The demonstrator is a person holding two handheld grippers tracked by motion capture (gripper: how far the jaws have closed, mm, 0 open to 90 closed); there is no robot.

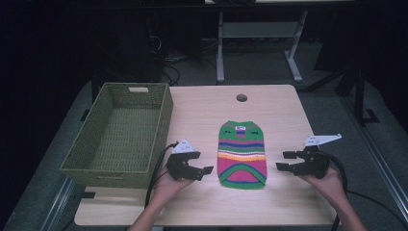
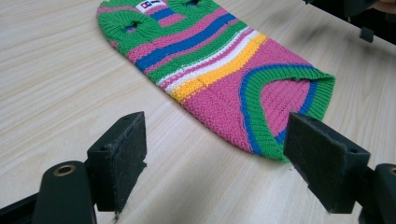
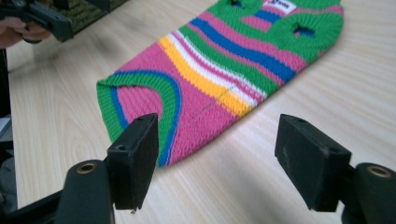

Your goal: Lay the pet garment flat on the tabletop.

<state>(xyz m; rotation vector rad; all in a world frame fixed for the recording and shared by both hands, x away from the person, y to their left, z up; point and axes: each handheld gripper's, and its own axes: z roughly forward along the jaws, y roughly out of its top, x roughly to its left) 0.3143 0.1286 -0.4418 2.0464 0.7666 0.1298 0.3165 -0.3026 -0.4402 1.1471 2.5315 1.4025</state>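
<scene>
- 2 grippers, 1 small striped knit sweater [image 1: 242,153] lying flat on the wooden table [image 1: 202,115], about mid-table, neck end away from the person and the open hem end toward them.
- left gripper [image 1: 206,170] sits just off the sweater's left hem corner, jaws spread wide with nothing between them. in the left gripper view the pads [image 2: 119,154] are clear of the knit, not touching it.
- right gripper [image 1: 285,161] is on the other side near the right hem corner, jaws also released and empty. in the right gripper view the fingers [image 3: 135,154] frame the pink and green hem edge but there's still bare table under them.
- green woven basket [image 1: 122,132] sits at the table's left, well apart from the sweater, probably where it ends up.
- my take: the step in hand is the approach to grab the hem corners. to do it well, i'd bring both sides in low and level, slide 1 pad under the ribbed green edge so you pinch both knit layers, not just the top 1.
- close both about together, otherwise the sweater will likely drag and bunch.
</scene>
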